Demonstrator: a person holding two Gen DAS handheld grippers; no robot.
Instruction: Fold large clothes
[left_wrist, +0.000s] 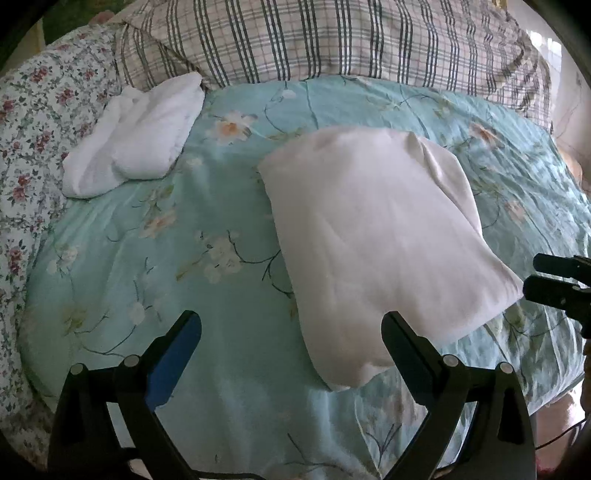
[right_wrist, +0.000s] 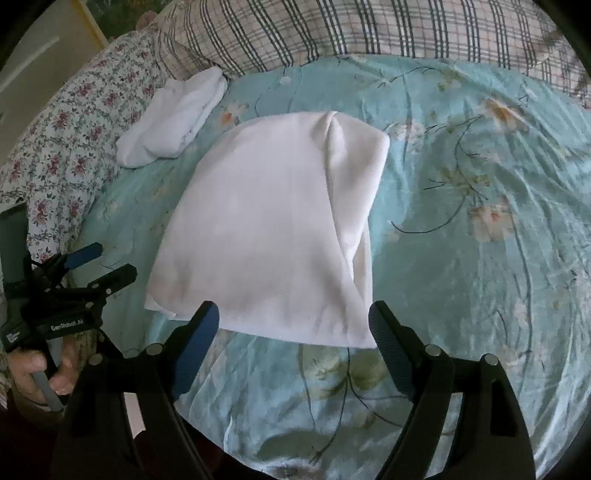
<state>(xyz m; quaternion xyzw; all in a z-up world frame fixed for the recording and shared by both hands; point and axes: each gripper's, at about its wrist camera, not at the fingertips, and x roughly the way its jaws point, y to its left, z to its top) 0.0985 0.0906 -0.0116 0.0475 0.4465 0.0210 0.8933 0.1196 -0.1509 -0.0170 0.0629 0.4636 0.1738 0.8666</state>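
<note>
A large white garment (left_wrist: 376, 236) lies folded into a rough rectangle on the teal floral bedspread (left_wrist: 166, 258); it also shows in the right wrist view (right_wrist: 266, 229). My left gripper (left_wrist: 291, 325) is open and empty, hovering just before the garment's near left corner. My right gripper (right_wrist: 293, 314) is open and empty, just short of the garment's near edge. In the left wrist view the right gripper (left_wrist: 532, 275) shows at the right edge, beside the garment's near right corner. In the right wrist view the left gripper (right_wrist: 110, 264) shows at the left, open.
A smaller folded white cloth (left_wrist: 136, 136) lies at the far left of the bedspread, also in the right wrist view (right_wrist: 177, 118). A plaid pillow (left_wrist: 332, 40) lies along the far side. A rose-print sheet (left_wrist: 33, 122) lies at the left.
</note>
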